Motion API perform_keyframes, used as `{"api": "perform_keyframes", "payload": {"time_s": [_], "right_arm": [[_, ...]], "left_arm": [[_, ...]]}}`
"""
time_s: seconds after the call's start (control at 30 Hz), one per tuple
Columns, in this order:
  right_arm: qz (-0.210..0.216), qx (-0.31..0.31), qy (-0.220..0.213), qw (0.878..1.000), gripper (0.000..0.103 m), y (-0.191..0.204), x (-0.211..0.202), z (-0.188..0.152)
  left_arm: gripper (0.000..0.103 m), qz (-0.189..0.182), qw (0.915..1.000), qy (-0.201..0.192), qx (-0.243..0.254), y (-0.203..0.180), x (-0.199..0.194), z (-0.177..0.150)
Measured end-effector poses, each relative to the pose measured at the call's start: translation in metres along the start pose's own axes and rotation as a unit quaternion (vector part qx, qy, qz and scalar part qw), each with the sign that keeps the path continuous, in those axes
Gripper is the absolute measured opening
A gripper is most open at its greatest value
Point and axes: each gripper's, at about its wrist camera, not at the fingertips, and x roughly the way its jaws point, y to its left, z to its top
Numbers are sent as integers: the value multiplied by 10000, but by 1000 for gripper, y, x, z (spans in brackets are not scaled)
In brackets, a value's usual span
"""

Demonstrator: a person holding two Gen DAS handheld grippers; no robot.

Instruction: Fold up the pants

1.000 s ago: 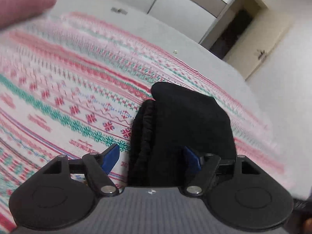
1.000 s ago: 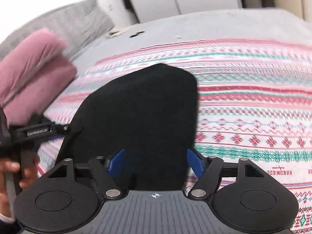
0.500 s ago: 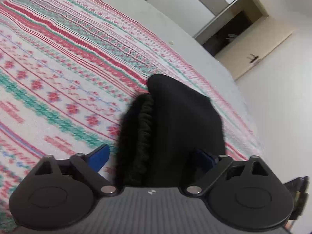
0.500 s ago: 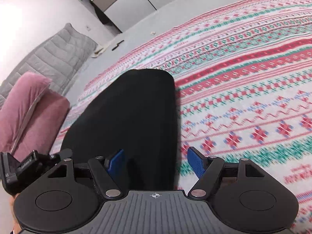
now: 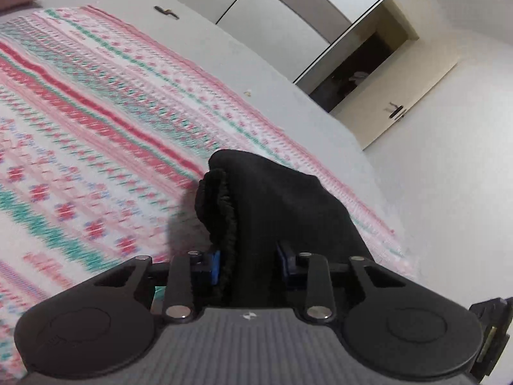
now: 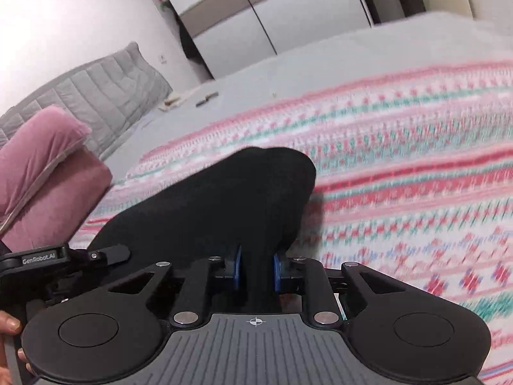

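The black pants (image 5: 275, 205) lie folded in a thick bundle on a patterned blanket (image 5: 96, 128), with the gathered waistband at their left edge. My left gripper (image 5: 248, 264) is shut on the near end of the bundle, with the cloth pinched between its blue pads. In the right wrist view the pants (image 6: 224, 199) reach away from me, and my right gripper (image 6: 255, 271) is shut on their near edge. The left gripper also shows at the left edge of the right wrist view (image 6: 64, 256).
The blanket (image 6: 400, 176) covers a grey bed (image 5: 224, 54). Pink pillows (image 6: 41, 166) and a grey quilted pillow (image 6: 96, 96) lie at the bed's head. Wardrobe doors (image 5: 272, 9) and an open doorway (image 5: 356, 70) stand beyond the bed.
Both grippers have closed from open onto the near end of the folded pants. The bundle has lifted and bunched a little, and both views have swung.
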Motion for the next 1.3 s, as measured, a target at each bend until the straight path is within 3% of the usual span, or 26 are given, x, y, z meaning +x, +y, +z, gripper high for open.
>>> {"api": "perform_keyframes", "payload": {"time_s": [0.13, 0.37, 0.5, 0.6, 0.7, 0.73, 0.77, 0.87, 0.97, 1.1, 1.17, 1.23, 1.3], "right_arm": [[-79, 36, -268, 9996, 18, -13, -11, 21], [-166, 567, 3, 9983, 18, -64, 15, 41], [-163, 268, -242, 9992, 18, -62, 20, 48], [-181, 335, -70, 9992, 19, -70, 29, 48], [-252, 840, 200, 9959, 35, -88, 38, 37], [-320, 981, 213, 9944, 49, -91, 35, 36], [-402, 1065, 212, 9933, 50, -91, 32, 37], [-692, 762, 114, 9946, 51, -80, 14, 41], [-801, 157, -208, 9964, 51, -61, -7, 44], [-438, -268, -134, 9986, 49, -35, -9, 38], [-347, -595, -10, 9976, 49, -18, -4, 31], [-500, -922, 240, 9942, 46, -6, 5, 21], [-681, -907, 669, 9913, 45, -10, 22, 12]], "left_arm": [[63, -37, 9999, 10, 117, -23, 26, 6], [62, 114, 9991, 7, 420, -33, 65, 15], [64, 92, 9991, 62, 404, -24, 75, 14], [69, 99, 9979, 43, 643, -28, 73, 9], [72, 251, 9969, 13, 743, -35, 69, 9], [72, 330, 9968, -32, 726, -37, 63, 10], [72, 392, 9962, -154, 765, -39, 57, 11], [72, 846, 9852, -652, 1343, -59, 33, 12], [72, 888, 9709, -1001, 1989, -85, 15, 2], [72, 856, 9656, -681, 2358, -103, 23, -20], [72, 1104, 9592, -369, 2578, -103, 39, -32], [70, 1456, 9506, -138, 2738, -97, 55, -40], [70, 1470, 9499, -188, 2750, -94, 57, -41]]}}
